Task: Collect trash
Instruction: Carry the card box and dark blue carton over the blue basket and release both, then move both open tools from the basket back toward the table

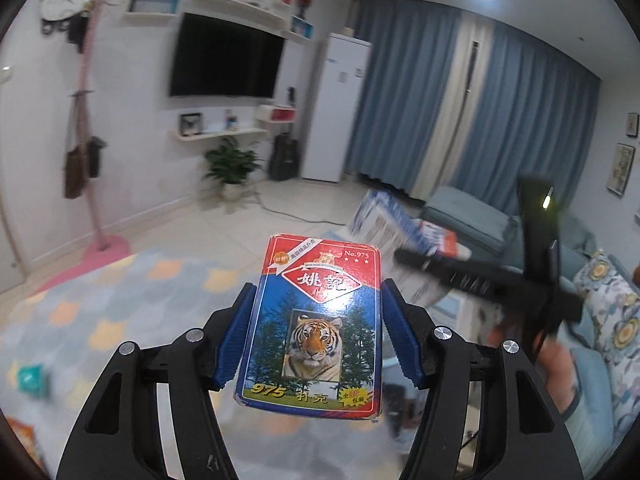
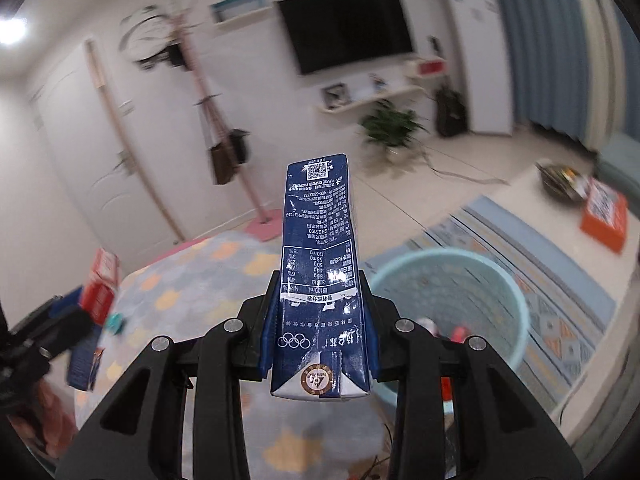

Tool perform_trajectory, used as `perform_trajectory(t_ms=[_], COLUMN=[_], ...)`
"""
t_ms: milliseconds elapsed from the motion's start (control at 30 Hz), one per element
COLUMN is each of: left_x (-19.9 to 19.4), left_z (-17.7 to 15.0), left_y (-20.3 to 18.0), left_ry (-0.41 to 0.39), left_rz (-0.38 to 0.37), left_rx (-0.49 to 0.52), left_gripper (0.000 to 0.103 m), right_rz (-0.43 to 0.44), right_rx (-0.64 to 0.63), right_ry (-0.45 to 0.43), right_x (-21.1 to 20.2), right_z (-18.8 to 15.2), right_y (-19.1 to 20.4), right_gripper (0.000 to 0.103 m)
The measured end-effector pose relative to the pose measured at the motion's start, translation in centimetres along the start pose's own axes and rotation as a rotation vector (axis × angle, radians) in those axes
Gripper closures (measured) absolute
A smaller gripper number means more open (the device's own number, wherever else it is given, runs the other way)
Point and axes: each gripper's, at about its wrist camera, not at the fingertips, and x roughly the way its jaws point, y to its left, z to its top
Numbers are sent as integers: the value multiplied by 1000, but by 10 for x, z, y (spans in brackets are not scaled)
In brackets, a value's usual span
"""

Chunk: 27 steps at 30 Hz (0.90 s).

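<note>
Both grips firm: left gripper [image 1: 316,320] clamping card box [image 1: 312,320], right gripper [image 2: 320,320] clamping milk carton [image 2: 318,280]. Release squarely above bin [image 2: 516,284].

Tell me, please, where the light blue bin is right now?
In the right wrist view, the light blue bin stands on the patterned rug, lower right, just beyond the right gripper holding the milk carton.

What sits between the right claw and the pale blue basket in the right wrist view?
Nothing lies between them. In the right wrist view the right claw, gripping the navy milk carton, overlaps the round pale blue plastic basket directly, just right of it.
</note>
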Motion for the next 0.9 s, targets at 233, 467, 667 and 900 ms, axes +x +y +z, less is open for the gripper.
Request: perform_trajectory(t_ms=[233,467,667,900], left_x=[93,198,241,226], left_z=[15,-9,-27,-25], left_y=[-41,-47,-30,-16], left_ry=[108,293,384,348], left_rz=[-90,-84,-55,-63], left_rx=[32,24,-43,-105], left_gripper=[42,42,40,24], right_rz=[-63,-123,-160,-162], right_rx=[199,347,388,353], right_ry=[88,237,255,232], right_x=[33,73,87,79], right_z=[-11,-44,-51,-45], right_y=[-76,-141,-164,-157], right_gripper=[72,71,68,59])
